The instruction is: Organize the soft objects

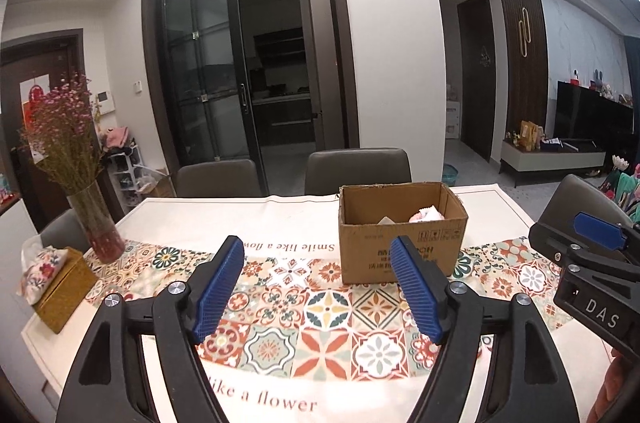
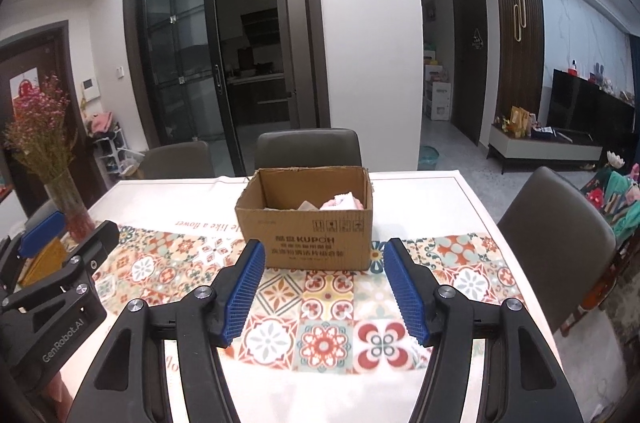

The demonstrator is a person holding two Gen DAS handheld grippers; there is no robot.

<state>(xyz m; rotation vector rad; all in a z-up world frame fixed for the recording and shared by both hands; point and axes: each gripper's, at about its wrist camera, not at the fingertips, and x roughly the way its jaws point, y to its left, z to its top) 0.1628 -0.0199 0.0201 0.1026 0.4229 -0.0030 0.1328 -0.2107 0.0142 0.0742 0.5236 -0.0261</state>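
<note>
Pink and white soft cloth items [image 2: 340, 202] already lie in the brown open cardboard box [image 2: 308, 235] at twelve o'clock on the tiled-pattern surface [image 2: 320, 339]. Left gripper [image 1: 320, 289] and right gripper [image 2: 324, 291] hover with jaws apart, empty; nothing else soft shows, so the sorting looks nearly finished.

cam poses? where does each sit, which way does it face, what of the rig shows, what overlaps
Left wrist: on the left gripper, looking forward and slightly down over the table at the box, which sits right of centre; own fingers open and empty, right gripper at the right edge.
Right wrist: on the right gripper, same heading, box near centre; own fingers open and empty, left gripper at the left edge.
Shared: box, tablecloth, vase, chairs, glass door.
</note>
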